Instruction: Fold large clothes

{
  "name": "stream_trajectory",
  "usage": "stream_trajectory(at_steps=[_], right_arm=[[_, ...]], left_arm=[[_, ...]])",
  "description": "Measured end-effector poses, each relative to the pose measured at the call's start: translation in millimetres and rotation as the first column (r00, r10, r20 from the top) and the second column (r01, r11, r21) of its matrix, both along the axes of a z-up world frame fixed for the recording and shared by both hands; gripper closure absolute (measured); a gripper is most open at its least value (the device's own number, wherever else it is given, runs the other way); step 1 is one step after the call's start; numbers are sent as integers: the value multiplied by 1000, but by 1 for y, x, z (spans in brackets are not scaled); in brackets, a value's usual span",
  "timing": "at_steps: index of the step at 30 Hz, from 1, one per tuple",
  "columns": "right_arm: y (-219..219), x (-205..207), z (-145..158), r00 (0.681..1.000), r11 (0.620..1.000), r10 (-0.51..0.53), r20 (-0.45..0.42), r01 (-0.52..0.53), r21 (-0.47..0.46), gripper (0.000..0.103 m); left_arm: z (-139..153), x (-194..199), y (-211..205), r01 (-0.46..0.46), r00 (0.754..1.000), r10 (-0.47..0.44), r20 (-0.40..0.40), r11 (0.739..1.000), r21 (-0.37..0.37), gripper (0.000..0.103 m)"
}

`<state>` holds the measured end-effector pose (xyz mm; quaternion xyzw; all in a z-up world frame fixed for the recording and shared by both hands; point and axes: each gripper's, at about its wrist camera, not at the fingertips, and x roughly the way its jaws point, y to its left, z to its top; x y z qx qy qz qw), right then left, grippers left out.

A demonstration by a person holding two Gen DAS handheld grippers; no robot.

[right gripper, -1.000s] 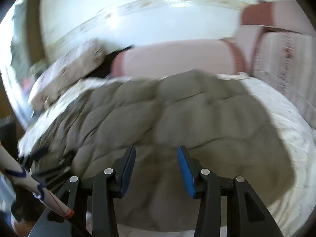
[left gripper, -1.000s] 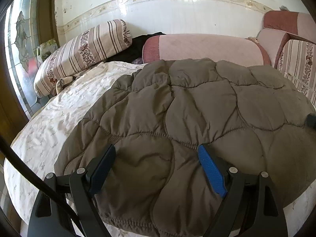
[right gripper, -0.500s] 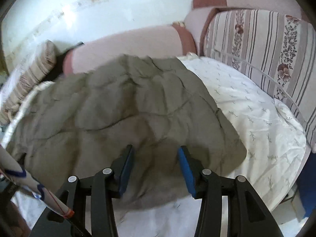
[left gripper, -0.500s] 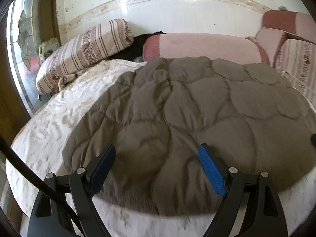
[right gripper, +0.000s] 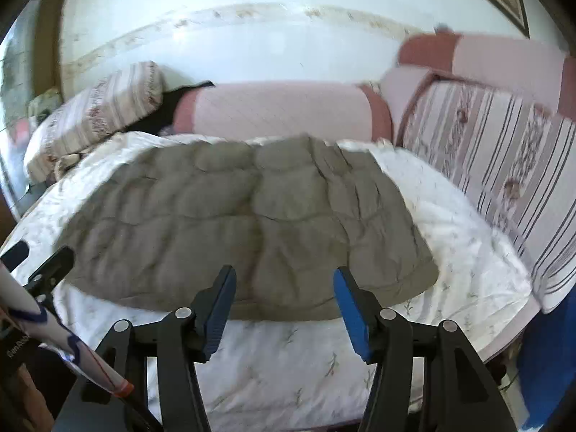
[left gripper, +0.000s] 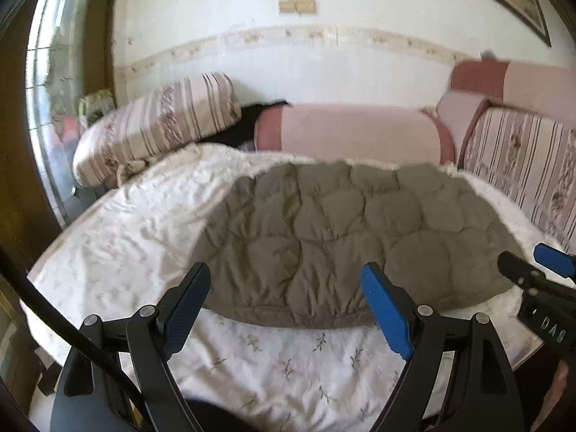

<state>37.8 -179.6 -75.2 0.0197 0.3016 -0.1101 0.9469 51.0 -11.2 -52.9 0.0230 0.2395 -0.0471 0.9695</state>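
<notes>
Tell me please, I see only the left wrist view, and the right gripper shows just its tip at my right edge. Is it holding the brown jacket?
Observer: No. In the right wrist view the right gripper is open. Its jaws have just been opening and nothing is between them. The jacket lies free.
Operator: That gripper hides the jacket's near right corner from me. Does it hang off the bed?
Observer: No, the corner lies on the bed sheet, inside the bed's edge.
Operator: Is anything beyond that edge?
Observer: Yes, a blue thing sits past the bed's right edge. I cannot tell what it is.
</notes>
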Motion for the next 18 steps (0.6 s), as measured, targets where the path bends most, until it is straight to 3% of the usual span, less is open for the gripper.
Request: stream_trajectory(at_steps=[4,6,11,13,18], right_arm=[[18,-33,36,996,999,15,90,-11,-42,26],[21,-48,53,992,999,21,126,-17,-35,25],[36,-88,92,974,998,44,220,-32,-60,14],[42,-101,105,965,996,48,257,-28,-81,8],[47,-108,115,955,995,38,293,-8,-103,4]], left_arm=[[39,-36,14,-16,997,19,70,999,-40,18],[57,-49,19,-22,994,28,103,998,-53,17],[100,-84,28,-25,976,39,213,997,-69,9],[108,-91,28,-24,972,39,234,997,-70,8],[116,-93,23,-35,964,45,263,998,-43,2]])
